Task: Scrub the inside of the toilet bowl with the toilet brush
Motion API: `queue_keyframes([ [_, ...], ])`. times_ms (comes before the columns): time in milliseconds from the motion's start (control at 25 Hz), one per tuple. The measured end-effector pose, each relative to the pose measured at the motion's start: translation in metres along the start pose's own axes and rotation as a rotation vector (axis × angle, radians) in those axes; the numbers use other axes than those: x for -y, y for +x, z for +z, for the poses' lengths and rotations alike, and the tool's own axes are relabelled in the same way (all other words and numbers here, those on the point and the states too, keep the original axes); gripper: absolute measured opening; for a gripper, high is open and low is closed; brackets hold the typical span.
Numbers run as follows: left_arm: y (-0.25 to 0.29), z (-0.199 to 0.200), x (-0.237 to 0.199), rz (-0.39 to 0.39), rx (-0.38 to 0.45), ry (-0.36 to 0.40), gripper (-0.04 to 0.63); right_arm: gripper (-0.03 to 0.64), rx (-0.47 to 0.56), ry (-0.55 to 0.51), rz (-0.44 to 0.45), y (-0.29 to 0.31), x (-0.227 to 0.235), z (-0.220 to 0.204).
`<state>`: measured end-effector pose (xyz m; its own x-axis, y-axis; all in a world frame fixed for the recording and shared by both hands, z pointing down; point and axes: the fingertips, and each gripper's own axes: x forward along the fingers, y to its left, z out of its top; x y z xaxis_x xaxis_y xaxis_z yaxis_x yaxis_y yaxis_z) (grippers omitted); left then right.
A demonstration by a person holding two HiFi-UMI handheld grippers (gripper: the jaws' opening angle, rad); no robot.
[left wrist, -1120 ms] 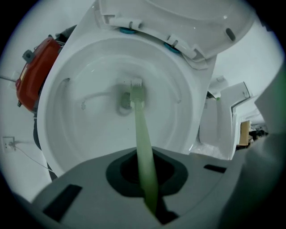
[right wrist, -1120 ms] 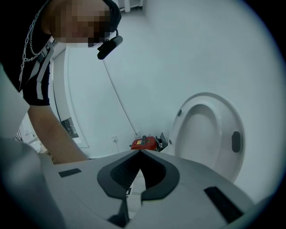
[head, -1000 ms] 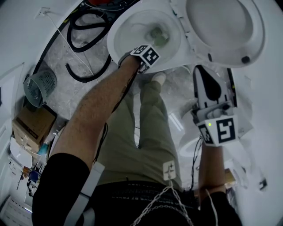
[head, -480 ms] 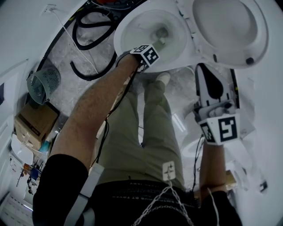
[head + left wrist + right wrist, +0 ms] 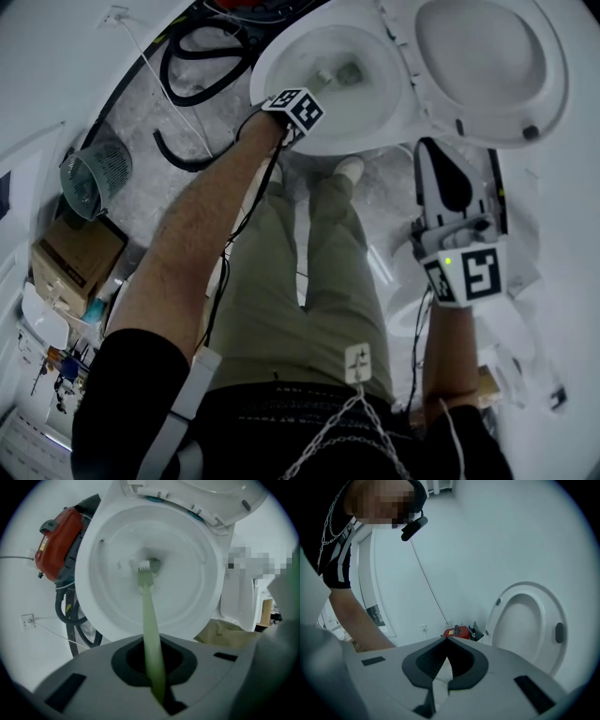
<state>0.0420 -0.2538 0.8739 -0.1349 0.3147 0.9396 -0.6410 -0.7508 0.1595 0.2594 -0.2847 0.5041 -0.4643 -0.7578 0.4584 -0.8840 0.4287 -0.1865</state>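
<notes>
The white toilet bowl (image 5: 309, 56) stands open, with its seat and lid (image 5: 487, 56) raised to the right. My left gripper (image 5: 298, 112) hangs over the bowl's near rim, shut on the pale green handle of the toilet brush (image 5: 151, 634). The handle runs down from the left gripper (image 5: 153, 667) to the brush head (image 5: 144, 566), which sits by the drain at the bottom of the bowl (image 5: 192, 597). The brush head (image 5: 349, 73) also shows in the head view. My right gripper (image 5: 441, 192) is held beside the toilet, away from the bowl. In its own view the right gripper (image 5: 445, 641) is shut and holds nothing.
A red canister (image 5: 58, 541) and coiled black hoses (image 5: 192, 70) lie on the floor left of the toilet. A mesh wastebasket (image 5: 96, 171) and a cardboard box (image 5: 70, 267) stand further left. The person's legs and a shoe (image 5: 347, 171) are right in front of the bowl.
The left gripper has shifted slightly left along the bowl's near rim, and the brush head has moved a little inside the bowl. The right gripper has stayed where it was.
</notes>
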Motion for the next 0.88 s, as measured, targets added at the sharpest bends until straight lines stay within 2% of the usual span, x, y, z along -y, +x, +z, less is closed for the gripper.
queue_keyframes([
  [120,-0.008,0.007,-0.004,0.008,0.097,-0.062,0.0,0.003,0.0,-0.011,0.005,-0.001,-0.009,0.0],
  [360,-0.037,0.003,0.013,-0.012,0.331,-0.051,0.0,0.003,0.012,-0.024,-0.003,-0.004,-0.026,0.001],
  [480,-0.063,-0.01,0.024,-0.016,0.473,-0.078,0.0,0.003,0.005,-0.019,-0.035,-0.006,-0.034,-0.005],
  [720,-0.149,-0.043,0.028,0.046,0.852,-0.203,0.0,0.003,0.034,-0.014,-0.167,-0.026,-0.04,-0.001],
  [880,-0.221,-0.069,0.028,0.109,1.005,-0.22,0.0,0.003,0.058,-0.004,-0.222,-0.039,-0.048,0.008],
])
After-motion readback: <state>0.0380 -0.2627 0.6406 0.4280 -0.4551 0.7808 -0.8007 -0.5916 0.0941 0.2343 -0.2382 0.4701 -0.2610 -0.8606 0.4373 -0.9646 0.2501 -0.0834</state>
